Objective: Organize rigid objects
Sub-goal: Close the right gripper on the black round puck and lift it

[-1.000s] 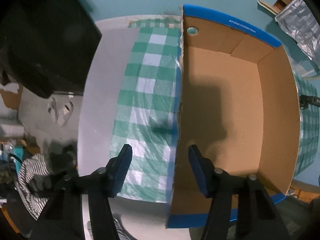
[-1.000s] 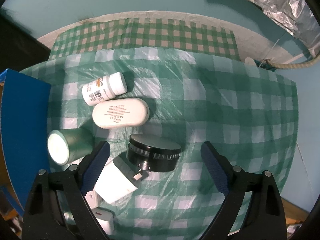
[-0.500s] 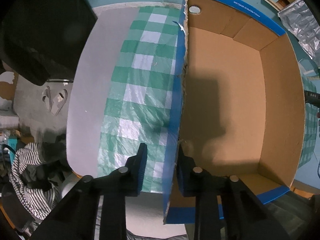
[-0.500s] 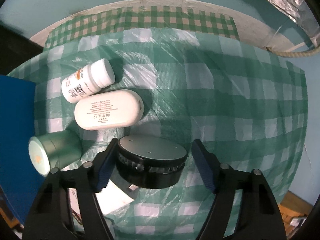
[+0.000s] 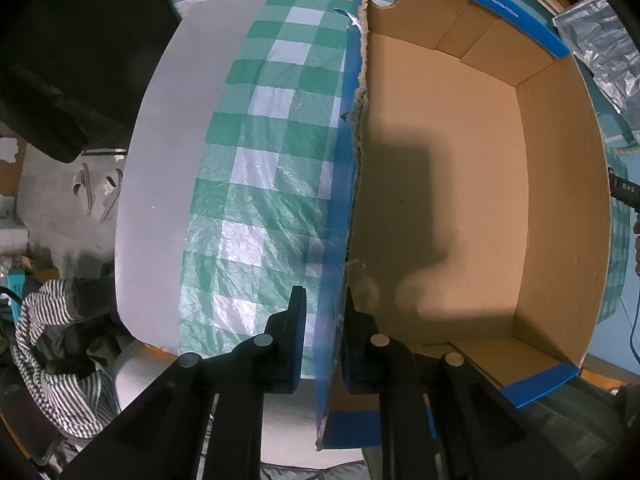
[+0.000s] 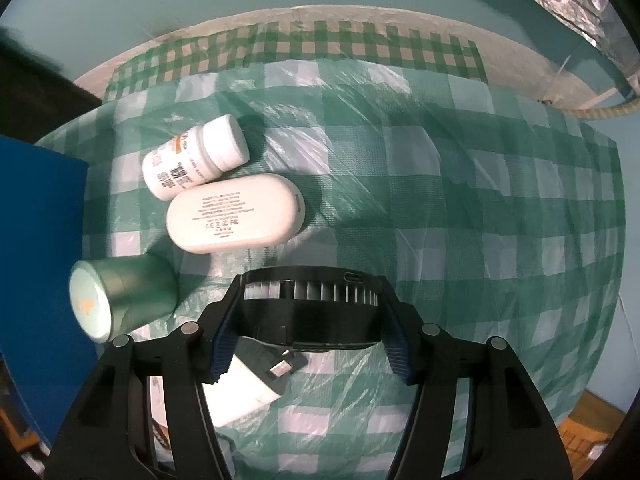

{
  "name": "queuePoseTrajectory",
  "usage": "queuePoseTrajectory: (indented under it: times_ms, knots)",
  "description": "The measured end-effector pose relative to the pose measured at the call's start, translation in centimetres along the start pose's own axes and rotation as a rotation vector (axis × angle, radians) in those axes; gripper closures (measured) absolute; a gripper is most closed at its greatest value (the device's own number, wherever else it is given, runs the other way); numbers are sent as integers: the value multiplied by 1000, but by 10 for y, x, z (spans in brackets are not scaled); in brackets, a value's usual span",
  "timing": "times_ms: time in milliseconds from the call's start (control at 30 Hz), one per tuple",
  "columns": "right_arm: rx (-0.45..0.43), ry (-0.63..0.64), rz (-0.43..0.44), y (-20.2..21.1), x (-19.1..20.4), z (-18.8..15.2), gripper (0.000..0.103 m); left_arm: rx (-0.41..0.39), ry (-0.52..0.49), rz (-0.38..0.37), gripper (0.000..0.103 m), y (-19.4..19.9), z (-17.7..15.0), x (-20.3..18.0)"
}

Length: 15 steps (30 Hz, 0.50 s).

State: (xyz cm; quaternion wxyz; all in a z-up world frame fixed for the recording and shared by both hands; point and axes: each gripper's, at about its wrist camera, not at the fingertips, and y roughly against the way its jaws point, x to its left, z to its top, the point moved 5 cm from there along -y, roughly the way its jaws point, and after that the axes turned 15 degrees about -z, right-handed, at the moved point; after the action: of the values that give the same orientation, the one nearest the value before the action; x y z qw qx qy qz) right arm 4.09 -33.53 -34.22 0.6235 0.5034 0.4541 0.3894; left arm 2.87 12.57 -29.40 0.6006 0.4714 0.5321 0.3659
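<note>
Black round device (image 6: 310,312): now clamped between the two pads of the right gripper (image 6: 308,344), at the near middle of the green checked cloth (image 6: 480,208). A second ago the fingers stood wide on either side of it; closure was completed within the last half second. The grasp is judged made, lift-off not yet evident.

Cardboard box (image 5: 460,200): its left wall is now pinched by the left gripper (image 5: 322,340), one finger outside, one inside, nearly closed. A second ago those fingers were spread apart. The box is judged steadied for loading.

Seen only from the right wrist: white pill bottle (image 6: 196,156), white oval case (image 6: 236,212), green cylinder (image 6: 120,300) lying at left, white plug adapter (image 6: 248,388) under the device.

Seen only from the left wrist: box interior, nothing in it.
</note>
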Motion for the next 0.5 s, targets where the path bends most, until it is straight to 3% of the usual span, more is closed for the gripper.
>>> queuePoseTrajectory:
  times_ms: [500]
  knots:
    - [-76, 62, 33, 55, 22, -1, 41, 7, -13, 11, 88, -1, -1, -2]
